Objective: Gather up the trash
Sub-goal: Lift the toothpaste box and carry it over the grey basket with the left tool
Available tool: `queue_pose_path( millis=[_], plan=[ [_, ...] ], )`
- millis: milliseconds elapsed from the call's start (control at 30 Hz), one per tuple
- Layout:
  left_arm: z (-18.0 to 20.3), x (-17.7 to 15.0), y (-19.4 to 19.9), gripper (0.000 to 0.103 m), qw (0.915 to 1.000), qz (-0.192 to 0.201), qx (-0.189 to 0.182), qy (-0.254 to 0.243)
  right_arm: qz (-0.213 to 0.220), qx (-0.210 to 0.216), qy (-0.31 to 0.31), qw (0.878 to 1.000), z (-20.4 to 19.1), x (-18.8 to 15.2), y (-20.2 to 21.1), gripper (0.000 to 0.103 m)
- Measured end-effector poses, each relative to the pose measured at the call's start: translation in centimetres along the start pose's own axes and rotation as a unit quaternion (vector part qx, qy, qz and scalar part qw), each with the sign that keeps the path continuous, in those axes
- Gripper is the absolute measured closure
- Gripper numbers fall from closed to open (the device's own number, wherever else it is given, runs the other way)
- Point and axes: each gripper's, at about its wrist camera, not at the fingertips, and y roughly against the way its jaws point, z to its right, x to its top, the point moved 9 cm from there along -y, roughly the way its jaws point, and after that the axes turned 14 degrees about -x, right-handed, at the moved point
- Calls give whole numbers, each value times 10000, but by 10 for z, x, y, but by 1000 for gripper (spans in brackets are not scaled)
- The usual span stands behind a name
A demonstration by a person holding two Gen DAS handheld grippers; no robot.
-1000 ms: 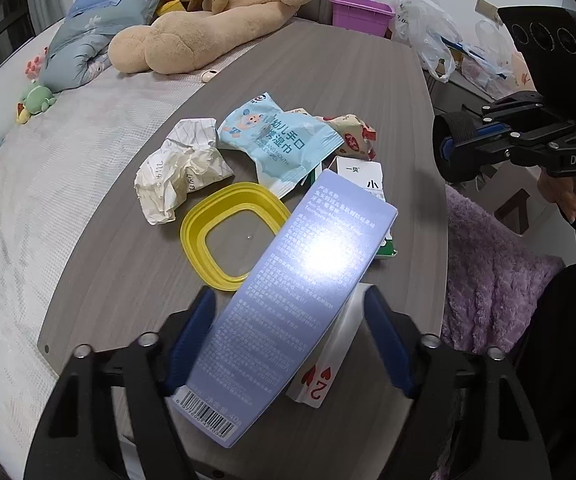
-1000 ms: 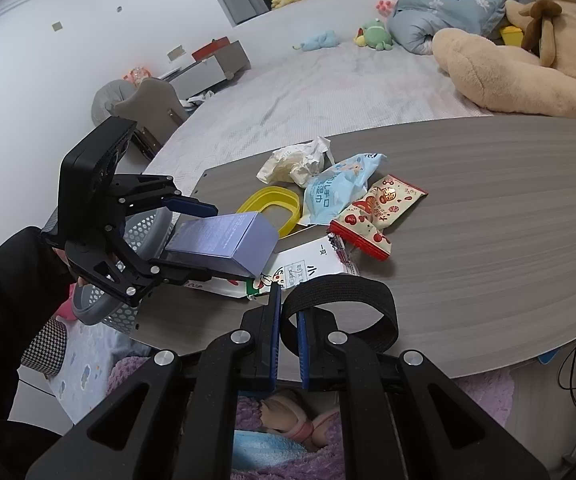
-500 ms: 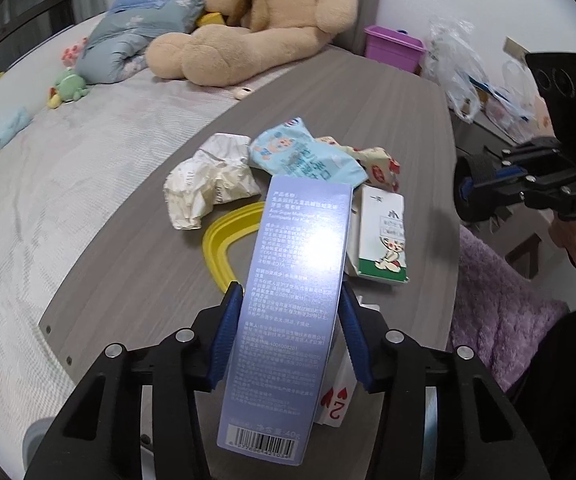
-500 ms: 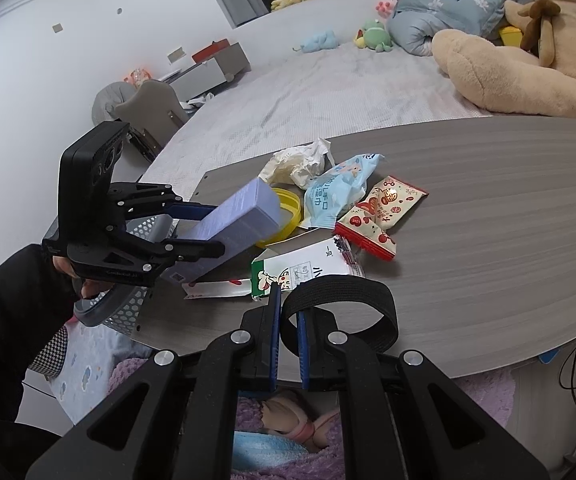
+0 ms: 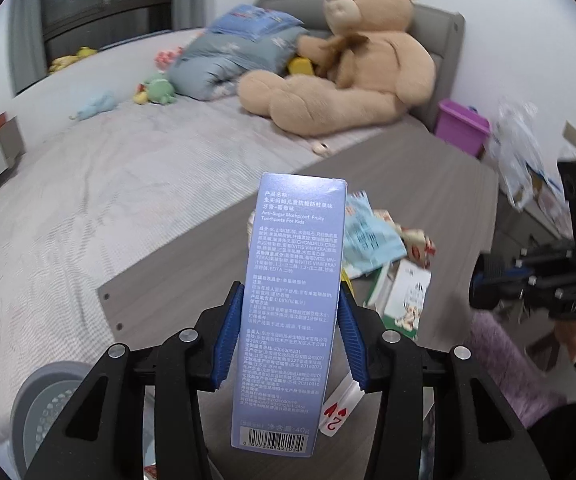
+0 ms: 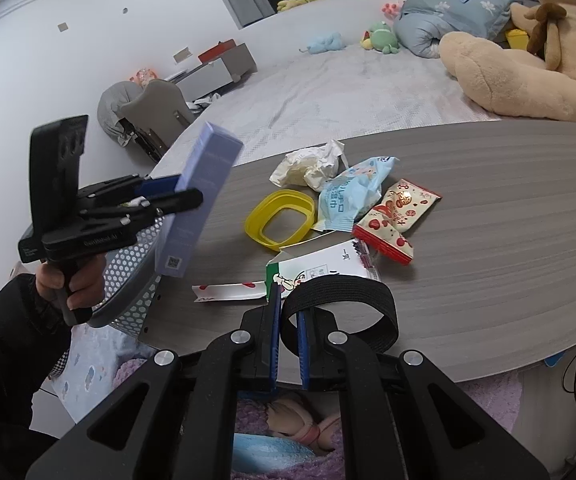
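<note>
A bedroom lay beyond your grey wood-grain table (image 5: 415, 184), with a grey-covered bed (image 5: 100, 184) and a big tan teddy bear (image 5: 351, 64) against the headboard. In the left wrist view, your left gripper (image 5: 289, 340) pointed toward the bed, its blue pads clamped on the sides of a pale blue toothpaste box (image 5: 293, 292), which stood upright, lifted clear of the table, barcode end nearest the camera. A perforated grey bin (image 5: 42, 412) sat low on the left, beside the table's end. On the table past the box lay a light blue wipes packet (image 5: 371, 236) and a small milk carton (image 5: 407, 300). A playing card (image 5: 337, 408) showed just under the right pad.

In the right wrist view, your right gripper (image 6: 288, 340) hovered at the table's near edge, pads pinched on a black elastic band (image 6: 339, 312). Your left hand (image 6: 70, 284) gripped its handle low, holding the box tilted above the bin. On the table lay a yellow ring lid (image 6: 280, 218), crumpled paper (image 6: 309, 164) and a red snack wrapper (image 6: 395, 216).
</note>
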Motion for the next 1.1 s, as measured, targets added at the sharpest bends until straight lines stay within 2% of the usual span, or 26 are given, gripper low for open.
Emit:
queue_pose_path(
  millis=[233,467,667,767,900,1000,1100],
  plan=[
    [-12,-3,42,58,9936,636,661,664,35,121,258,9996,-22,6,-3,95],
    [-27,-32,92,58,9761,1099,1321,1328,40,391,602,9974,-61,18,-12,95],
    [-44,-67,128,58,9578,1231,1763,1906,42,696,970,9928,-108,26,-19,95],
    [-48,-86,140,58,9517,1230,1871,2102,69,832,1181,9895,-134,28,-22,95],
    [-59,-111,157,58,9386,1214,2204,2362,87,1022,1445,9842,-167,31,-25,95],
    [-64,-127,167,58,9313,1296,2164,2630,91,1153,1596,9804,-190,33,-29,95],
    [-73,-139,177,58,9210,1346,2285,2854,53,1254,1721,9770,-210,34,-34,95]
  ],
)
